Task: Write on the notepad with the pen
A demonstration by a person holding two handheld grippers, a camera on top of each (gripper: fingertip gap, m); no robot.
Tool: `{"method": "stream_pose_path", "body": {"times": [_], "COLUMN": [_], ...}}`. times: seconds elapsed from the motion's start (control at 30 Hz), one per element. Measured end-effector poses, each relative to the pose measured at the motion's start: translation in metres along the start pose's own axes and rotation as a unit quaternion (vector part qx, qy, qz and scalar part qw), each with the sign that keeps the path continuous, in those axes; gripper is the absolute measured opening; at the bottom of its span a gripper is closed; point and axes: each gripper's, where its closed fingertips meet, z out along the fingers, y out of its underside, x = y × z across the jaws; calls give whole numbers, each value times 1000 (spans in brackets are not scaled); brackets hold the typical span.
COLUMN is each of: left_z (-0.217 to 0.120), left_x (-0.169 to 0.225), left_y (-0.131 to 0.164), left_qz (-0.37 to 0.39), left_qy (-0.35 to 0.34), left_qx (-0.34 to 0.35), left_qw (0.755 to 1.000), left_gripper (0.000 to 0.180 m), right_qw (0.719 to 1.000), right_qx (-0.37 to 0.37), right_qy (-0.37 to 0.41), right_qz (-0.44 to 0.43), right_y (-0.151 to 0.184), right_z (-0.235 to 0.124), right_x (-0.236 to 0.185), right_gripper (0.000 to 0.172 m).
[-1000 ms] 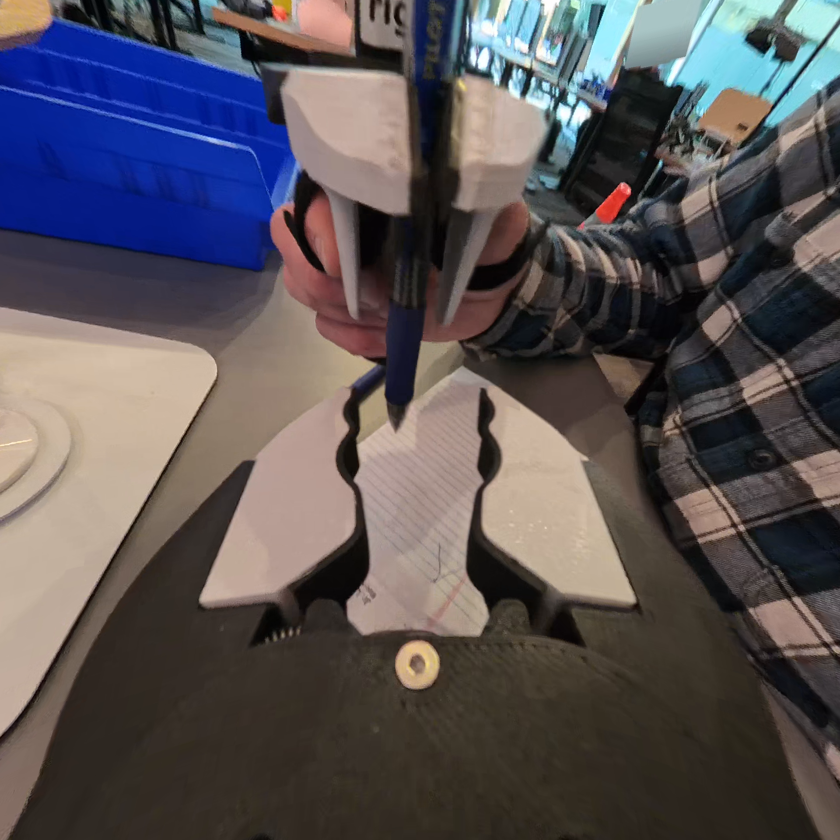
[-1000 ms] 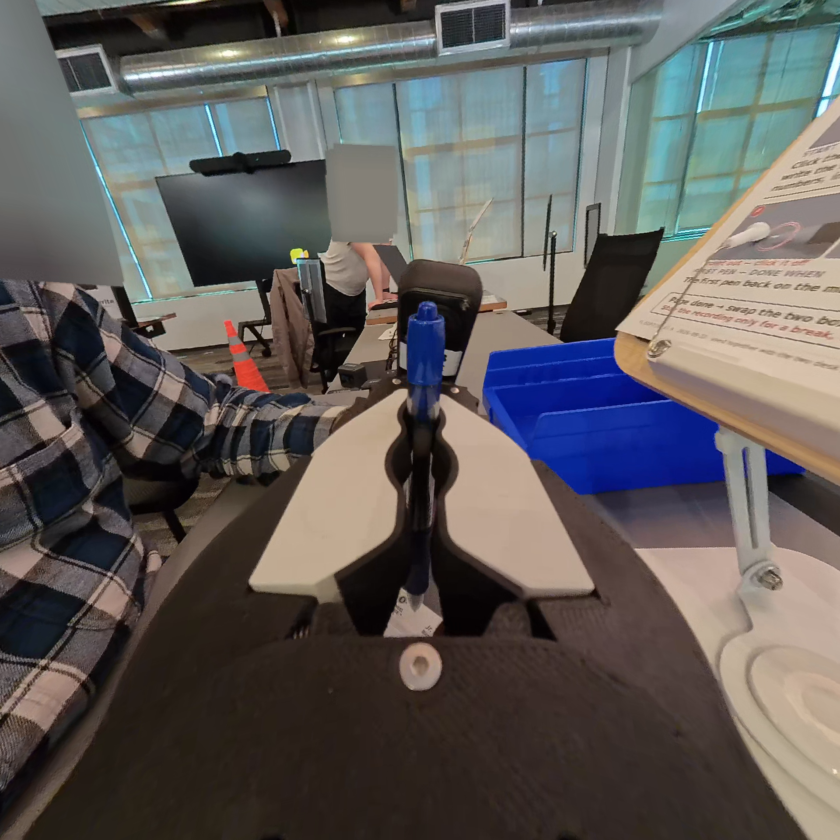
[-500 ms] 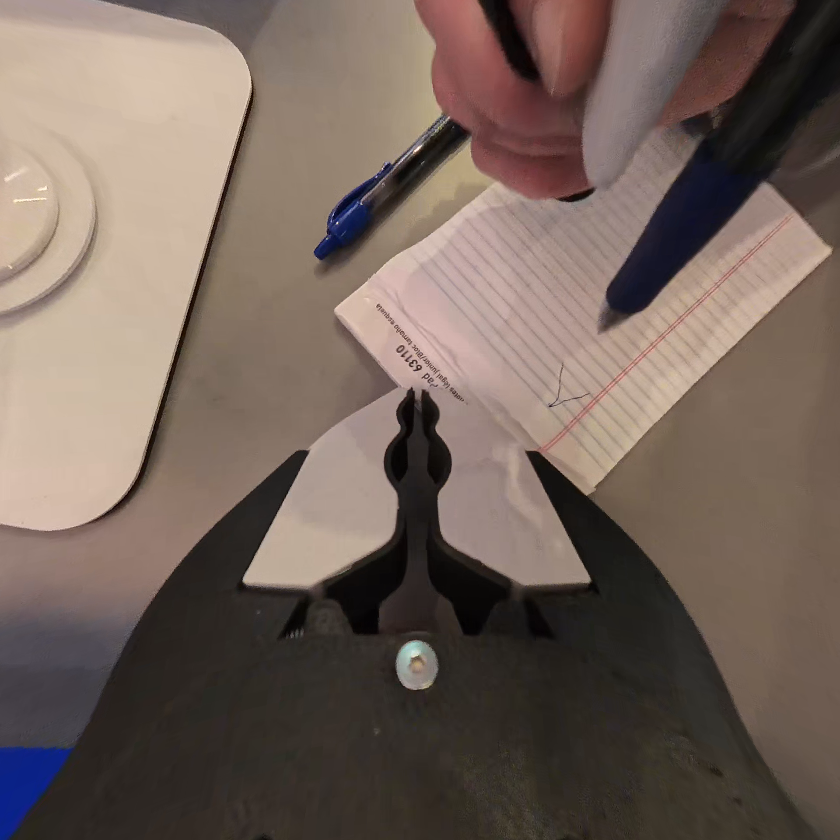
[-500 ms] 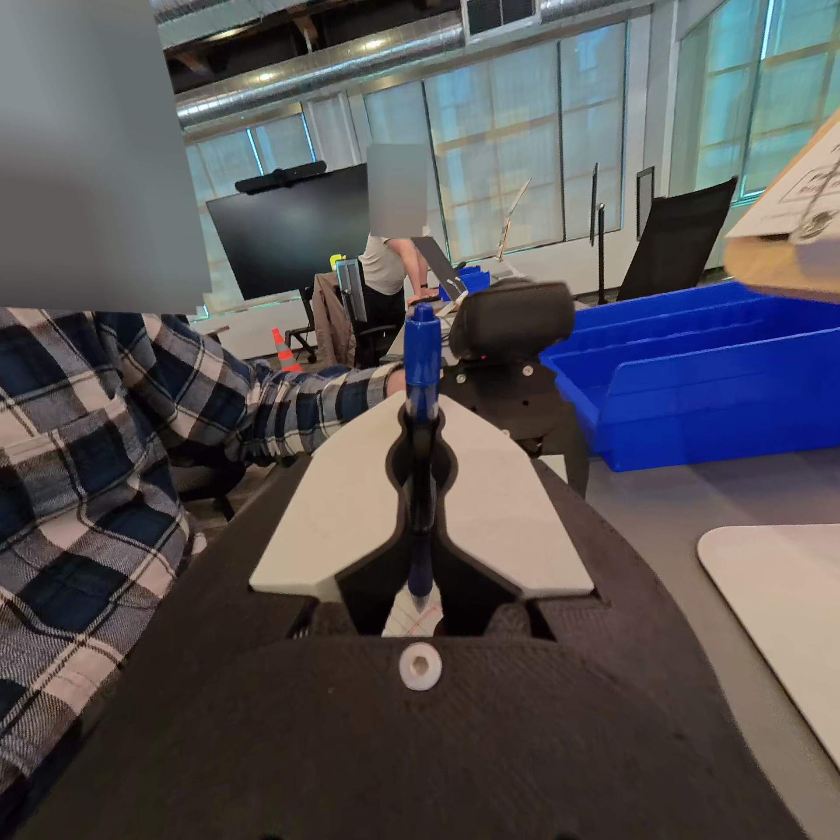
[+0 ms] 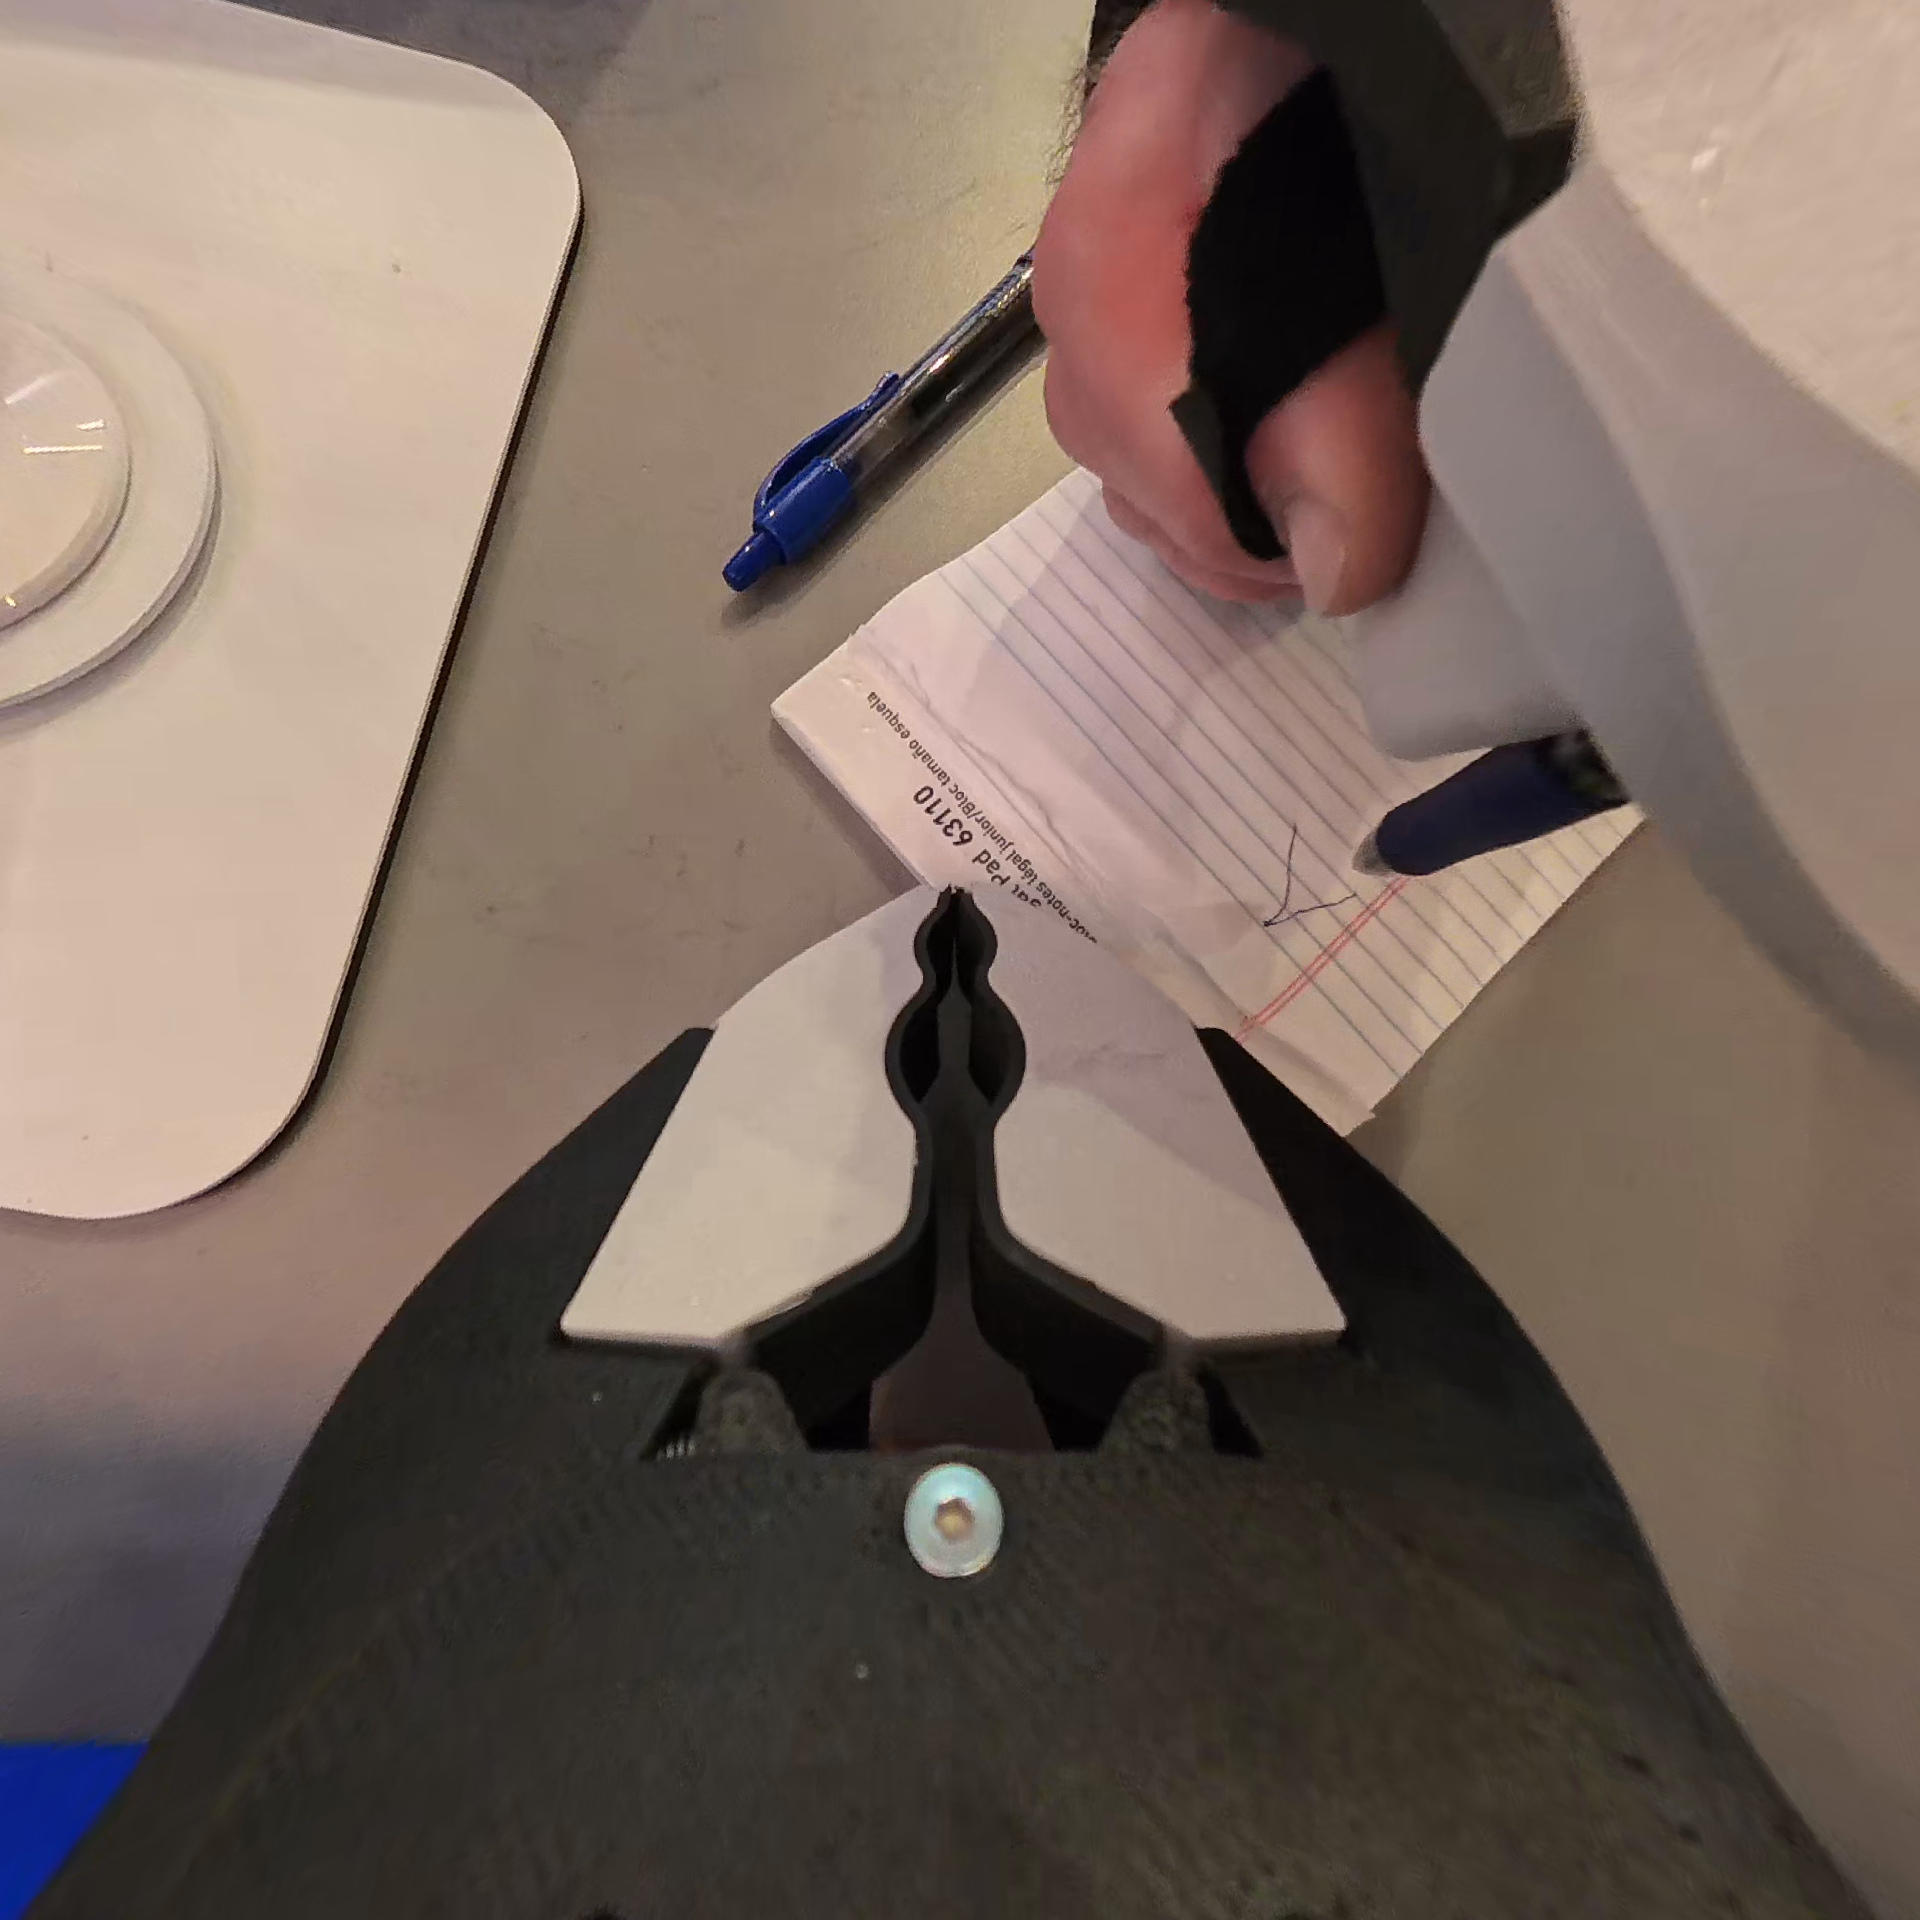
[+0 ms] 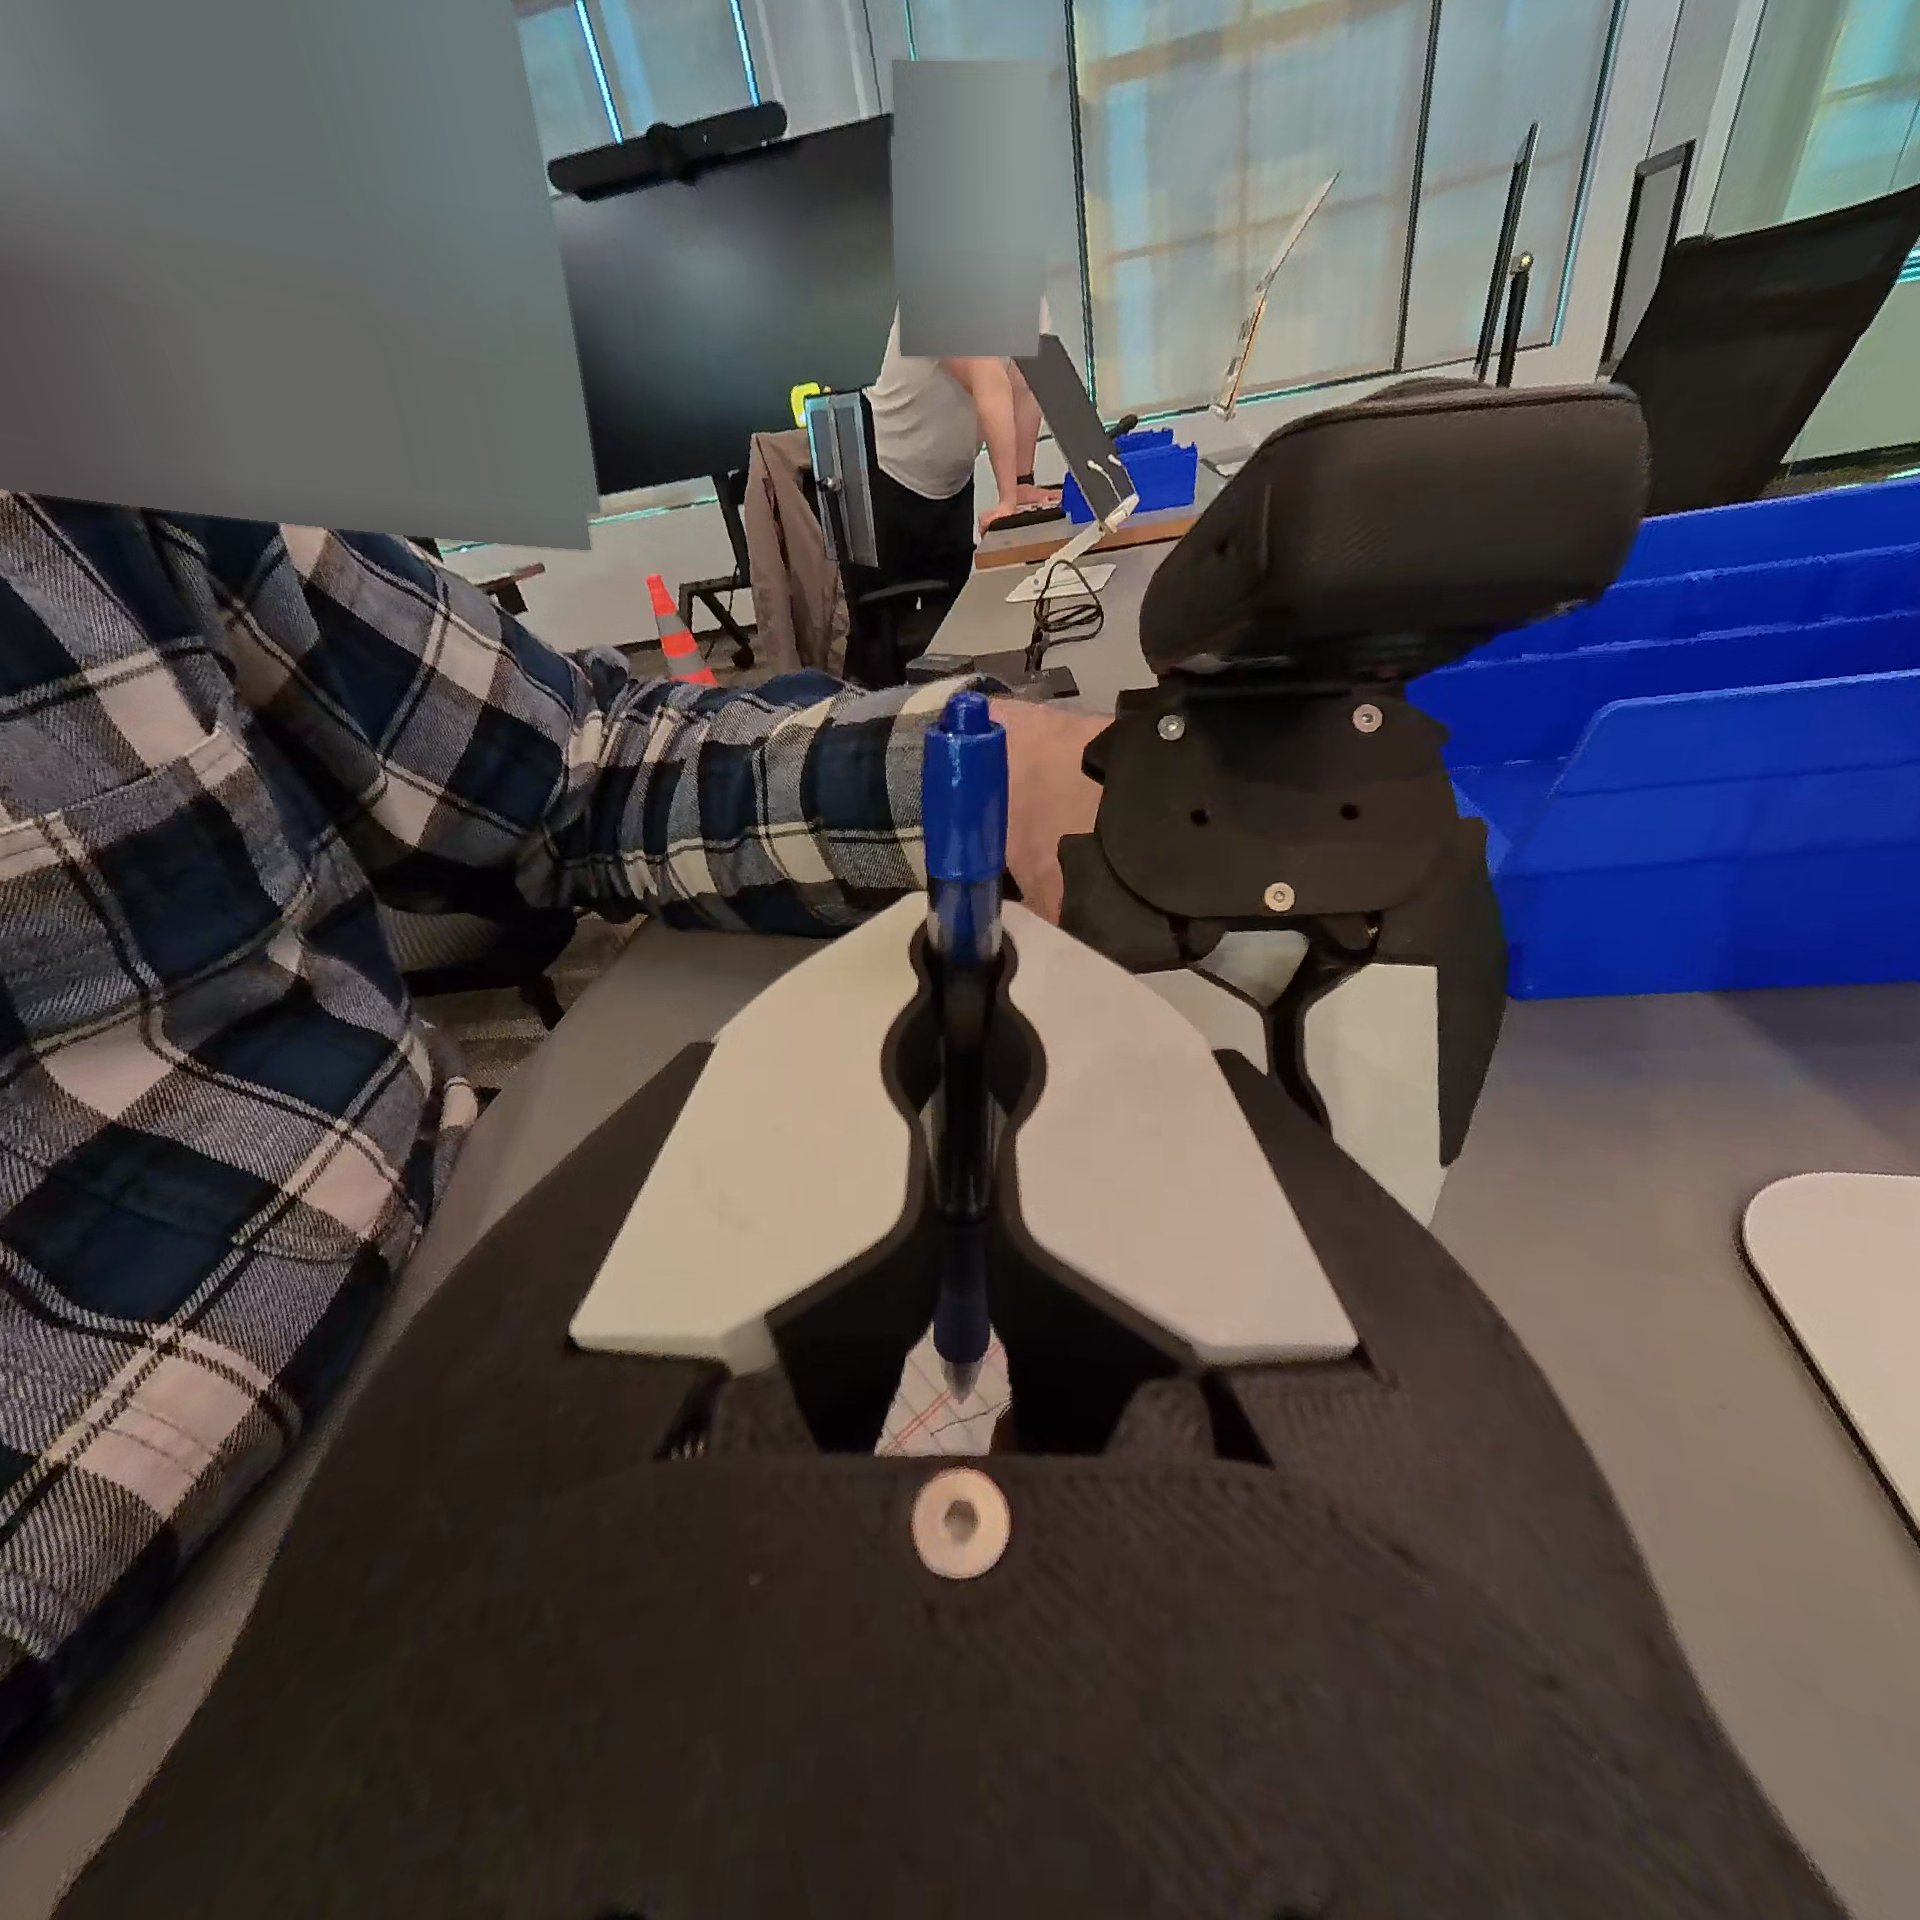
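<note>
A white lined notepad (image 5: 1195, 748) lies on the grey table (image 5: 644, 831) and bears a small ink mark (image 5: 1299, 883). My left gripper (image 5: 954, 906) is shut with nothing between its fingers. Its tips rest at the pad's bound edge. It also shows in the right wrist view (image 6: 1320, 1081), pointing down. My right gripper (image 6: 964, 940) is shut on a blue pen (image 6: 964, 810), held upright with the button end up. In the left wrist view the pen's tip (image 5: 1382, 857) is right beside the ink mark, at the paper. The pad shows through the right jaws (image 6: 935, 1413).
A second blue pen (image 5: 883, 416) lies on the table beyond the pad. A white board with a round stand base (image 5: 312, 520) is at the left. A blue bin (image 6: 1714, 779) stands behind. A person in a plaid shirt (image 6: 260, 935) holds both grippers. The tips of one gripper are about 12 cm away from the tips of the other. Between my left fingertips and the small ink mark (image 5: 1299, 883) there is roughly 6 cm.
My left gripper closed on air and swung down from facing the right gripper to look down at the pad's edge. The pen came down to the paper beside the mark.
</note>
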Motion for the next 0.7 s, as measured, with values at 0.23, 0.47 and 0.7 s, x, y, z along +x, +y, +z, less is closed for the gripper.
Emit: {"method": "stream_pose_path", "body": {"times": [0.23, 0.47, 0.7], "left_z": [-16, -41, -39], "left_x": [14, 55, 55], "left_y": [-23, -86, -96], "left_qz": [-21, 13, 10], "left_qy": [56, 128, 111], "left_qx": [72, 220, 240], "left_qw": [996, 967, 964], "left_gripper": [37, 35, 10], "right_qw": [995, 993, 991], "right_qx": [94, 103, 94], "right_qy": [42, 54, 73], "right_qz": [-7, -36, -56], "right_y": [-45, -65, -71], "right_z": [-25, -32, -27], "right_x": [12, 17, 17], "right_gripper": [5, 5, 5]}}
